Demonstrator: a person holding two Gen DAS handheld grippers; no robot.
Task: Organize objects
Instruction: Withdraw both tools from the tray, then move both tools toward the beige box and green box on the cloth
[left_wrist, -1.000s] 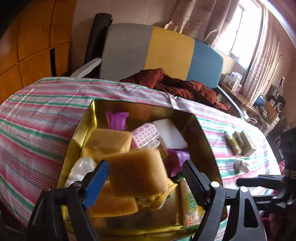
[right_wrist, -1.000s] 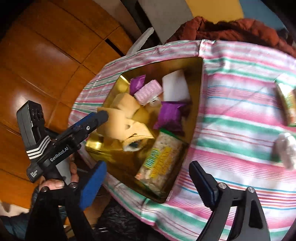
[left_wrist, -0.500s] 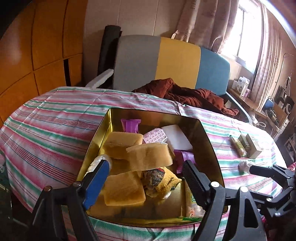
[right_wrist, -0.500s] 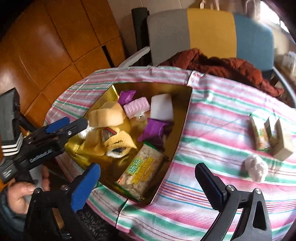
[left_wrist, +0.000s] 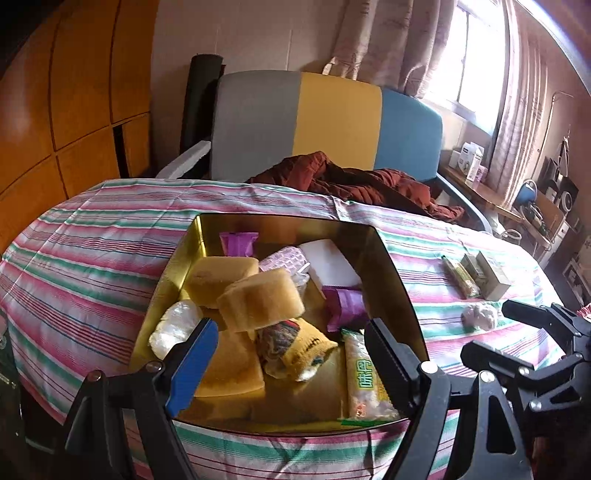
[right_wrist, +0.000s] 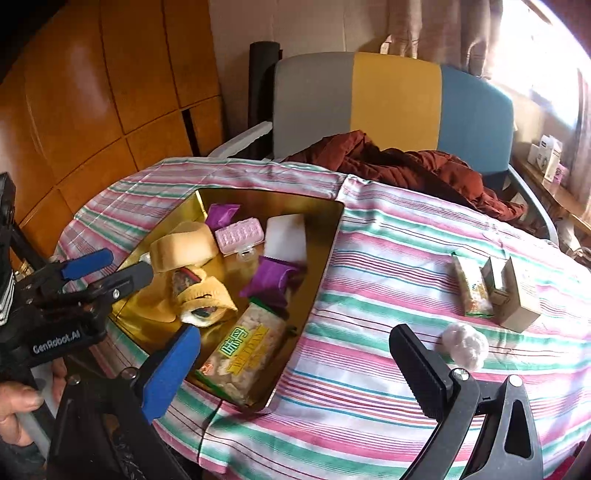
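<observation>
The crumpled white plastic wad (right_wrist: 463, 346) lies on the striped cloth just beyond the empty, wide-apart right gripper (right_wrist: 295, 365); the left gripper (left_wrist: 291, 354), likewise spread and empty, hangs over the gold tin (left_wrist: 399, 280).

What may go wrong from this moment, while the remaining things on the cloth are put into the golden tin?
1. The sponges lie heaped and tilted in the golden tin; adding more may tip one out.
2. The white wad looks soft and might slip from the open right hand-held gripper.
3. The tin sits near the table edge; a push may shift it.
</observation>
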